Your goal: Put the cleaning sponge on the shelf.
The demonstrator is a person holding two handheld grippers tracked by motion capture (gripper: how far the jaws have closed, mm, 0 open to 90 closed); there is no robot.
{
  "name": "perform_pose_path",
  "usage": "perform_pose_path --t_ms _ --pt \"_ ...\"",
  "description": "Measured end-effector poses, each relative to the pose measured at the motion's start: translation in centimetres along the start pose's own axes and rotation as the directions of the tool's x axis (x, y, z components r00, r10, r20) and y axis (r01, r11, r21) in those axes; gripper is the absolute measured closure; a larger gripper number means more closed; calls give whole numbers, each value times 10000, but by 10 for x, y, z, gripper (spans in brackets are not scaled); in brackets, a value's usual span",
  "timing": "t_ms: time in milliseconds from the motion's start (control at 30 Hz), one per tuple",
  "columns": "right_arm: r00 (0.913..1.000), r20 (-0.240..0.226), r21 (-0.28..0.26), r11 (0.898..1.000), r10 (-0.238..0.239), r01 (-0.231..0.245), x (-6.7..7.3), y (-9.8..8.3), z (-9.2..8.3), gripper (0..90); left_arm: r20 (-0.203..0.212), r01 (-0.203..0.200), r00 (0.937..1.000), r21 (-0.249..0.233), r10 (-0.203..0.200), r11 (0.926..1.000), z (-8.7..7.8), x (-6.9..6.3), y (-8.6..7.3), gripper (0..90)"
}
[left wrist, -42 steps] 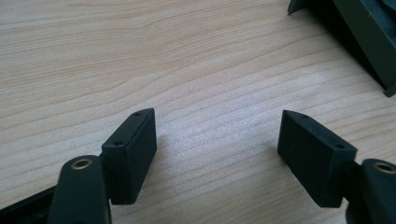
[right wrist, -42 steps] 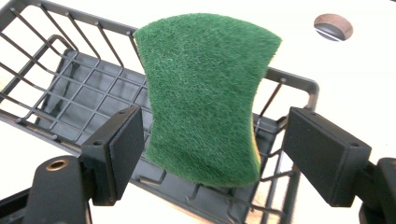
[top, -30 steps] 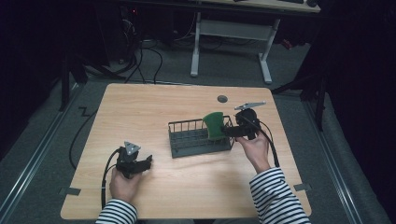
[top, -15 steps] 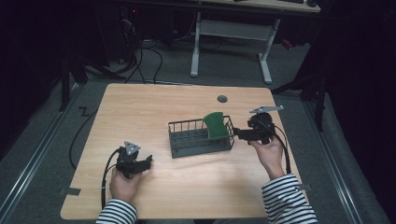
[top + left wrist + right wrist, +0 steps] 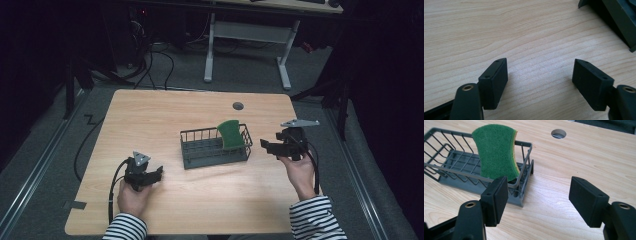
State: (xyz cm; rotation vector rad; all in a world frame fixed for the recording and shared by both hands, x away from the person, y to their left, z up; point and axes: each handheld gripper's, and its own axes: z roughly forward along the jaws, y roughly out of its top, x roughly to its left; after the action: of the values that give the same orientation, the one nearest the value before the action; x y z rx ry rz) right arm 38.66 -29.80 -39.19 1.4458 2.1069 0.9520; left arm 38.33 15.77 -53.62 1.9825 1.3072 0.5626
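Nearest the person, at about 7 o'clock on the wooden table (image 5: 200, 110), the left gripper (image 5: 159, 173) sits low in the left hand (image 5: 131, 197) with its jaws spread wide over bare wood, and its own view cuts off a dark corner of something at 1 o'clock that is hard to name. At about 3 o'clock the right gripper (image 5: 265, 147), held by the right hand (image 5: 299, 172), also has its jaws wide apart with nothing between them, just beside the rack's end but not touching it. In the middle sits the grey wire rack (image 5: 200, 150), with a green sponge (image 5: 230, 134) standing up inside its right end, its bottom hidden behind the wires, and farther off at 12 o'clock is a small round hole (image 5: 238, 106) in the table.
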Motion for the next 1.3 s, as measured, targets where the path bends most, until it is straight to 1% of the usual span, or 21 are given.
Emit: perform_pose_path --t_ms 67,133,167,333,500,700,867,1033,1067,1300 --pt "10000 76 12 10000 51 -52 -3 -4 -2 322 1 0 10000 2 0 10000 0 0 0 292" --pt "9998 96 25 9998 202 -202 -6 -7 -3 323 -8 6 10000 -8 -6 10000 0 0 0 292" --pt "9997 156 24 9998 185 -186 -8 -9 -4 324 -10 4 10000 -8 -4 10000 0 0 0 292" --pt "9991 183 -199 9991 391 -388 -14 -16 -10 332 -10 2 10000 -3 -2 10000 0 0 0 292" --pt "9980 255 -261 9981 571 -565 -21 -26 -13 336 -12 3 10000 -4 -3 10000 0 0 0 292" --pt "9952 261 -404 9948 942 -931 -29 -38 -16 340 -11 6 10000 -5 -6 10000 0 0 0 292" --pt "9927 263 -676 9909 1181 -1161 -34 -48 -19 340 -14 5 10000 -3 -5 10000 0 0 0 292" --pt "9916 281 -785 9892 1264 -1238 -38 -56 -19 341 -2 2 10000 3 -2 10000 0 0 0 293" --pt "9901 325 -759 9881 1362 -1335 -39 -62 -18 340 -5 3 10000 3 -3 10000 0 0 0 292" --pt "9863 378 -748 9847 1603 -1572 -43 -77 -14 340 -5 4 10000 4 -4 10000 0 0 0 292"
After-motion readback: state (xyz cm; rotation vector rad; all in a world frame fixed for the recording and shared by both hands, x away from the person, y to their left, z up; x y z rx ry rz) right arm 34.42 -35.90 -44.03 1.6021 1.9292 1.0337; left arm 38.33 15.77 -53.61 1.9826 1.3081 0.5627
